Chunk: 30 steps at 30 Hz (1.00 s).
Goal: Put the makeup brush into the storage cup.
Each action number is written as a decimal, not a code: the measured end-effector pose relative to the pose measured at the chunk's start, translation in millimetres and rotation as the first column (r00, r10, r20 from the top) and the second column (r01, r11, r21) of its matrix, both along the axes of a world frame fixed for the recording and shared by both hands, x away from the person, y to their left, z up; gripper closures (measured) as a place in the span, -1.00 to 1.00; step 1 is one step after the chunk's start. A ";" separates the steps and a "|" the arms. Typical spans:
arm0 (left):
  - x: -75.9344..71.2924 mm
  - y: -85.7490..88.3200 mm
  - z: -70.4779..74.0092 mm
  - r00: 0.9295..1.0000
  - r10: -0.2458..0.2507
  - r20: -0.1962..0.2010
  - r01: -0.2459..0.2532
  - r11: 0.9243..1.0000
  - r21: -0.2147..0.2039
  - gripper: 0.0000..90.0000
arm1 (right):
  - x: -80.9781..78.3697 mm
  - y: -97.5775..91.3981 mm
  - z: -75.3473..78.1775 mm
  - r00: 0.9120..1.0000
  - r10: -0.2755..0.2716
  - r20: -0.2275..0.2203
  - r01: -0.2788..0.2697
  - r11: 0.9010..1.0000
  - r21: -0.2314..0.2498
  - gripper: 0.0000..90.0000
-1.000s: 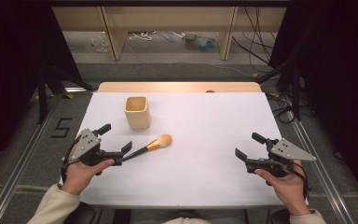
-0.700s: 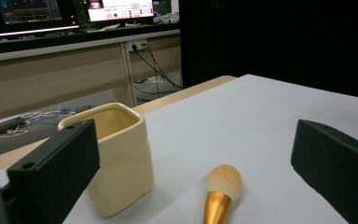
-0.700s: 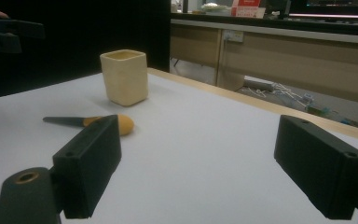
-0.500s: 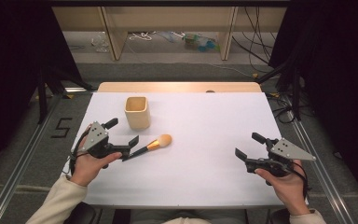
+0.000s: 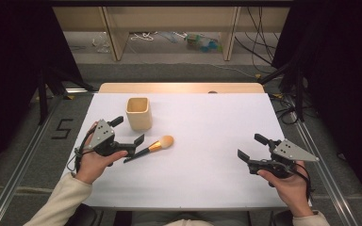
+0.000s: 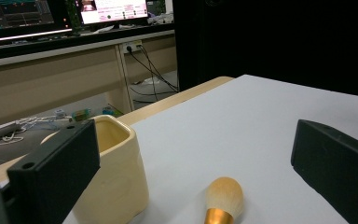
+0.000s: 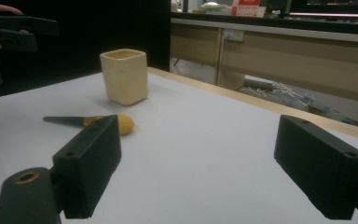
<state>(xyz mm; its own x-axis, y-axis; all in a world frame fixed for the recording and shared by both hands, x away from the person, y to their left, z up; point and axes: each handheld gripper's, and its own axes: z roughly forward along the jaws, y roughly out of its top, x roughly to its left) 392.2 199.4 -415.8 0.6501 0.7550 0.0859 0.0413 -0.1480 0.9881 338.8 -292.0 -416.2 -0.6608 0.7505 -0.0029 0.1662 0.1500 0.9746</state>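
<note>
The left gripper (image 5: 131, 134) hangs over the brush's (image 5: 152, 147) dark handle, jaws spread wide, seemingly not touching it; its bristle head points toward mid-table; the cream cup (image 5: 138, 113) stands upright just beyond; the right gripper (image 5: 250, 149), jaws also wide, hovers well apart over the bare white table (image 5: 217, 122).

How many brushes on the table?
1. The brush lies flat on the white table, just in front of the cup, its handle toward the left gripper. The cup's inside is partly unseen.
</note>
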 end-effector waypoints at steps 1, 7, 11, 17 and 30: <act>0.4 -0.7 0.0 1.000 0.000 -0.001 0.000 1.000 -0.003 -0.99 | 0.1 0.2 -0.1 1.000 -0.001 0.003 0.001 1.000 0.004 -0.65; 4.0 -5.7 1.0 1.000 -0.006 0.002 0.006 1.000 0.005 -0.99 | 0.5 1.0 -0.5 1.000 -0.004 0.016 0.003 1.000 0.013 -0.65; 7.1 -9.6 1.9 1.000 -0.012 0.005 0.012 1.000 0.009 -0.99 | -0.1 -0.3 0.3 1.000 0.005 -0.004 -0.005 1.000 -0.003 -0.65; 11.8 -14.7 4.2 1.000 -0.015 0.009 0.015 1.000 0.010 -0.98 | 0.9 1.1 -1.0 1.000 0.009 0.009 -0.009 1.000 0.022 -0.65; 24.4 -25.3 9.6 1.000 -0.019 0.016 0.019 1.000 0.011 -0.98 | 0.8 1.1 -0.6 1.000 0.000 0.015 0.000 1.000 0.013 -0.65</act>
<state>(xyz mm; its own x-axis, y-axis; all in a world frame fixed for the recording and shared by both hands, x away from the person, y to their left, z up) 416.5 174.1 -406.2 0.6629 0.7414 0.1043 0.0224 -0.1589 0.9870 339.6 -290.9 -416.8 -0.6606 0.7507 -0.0034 0.1512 0.1374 0.9789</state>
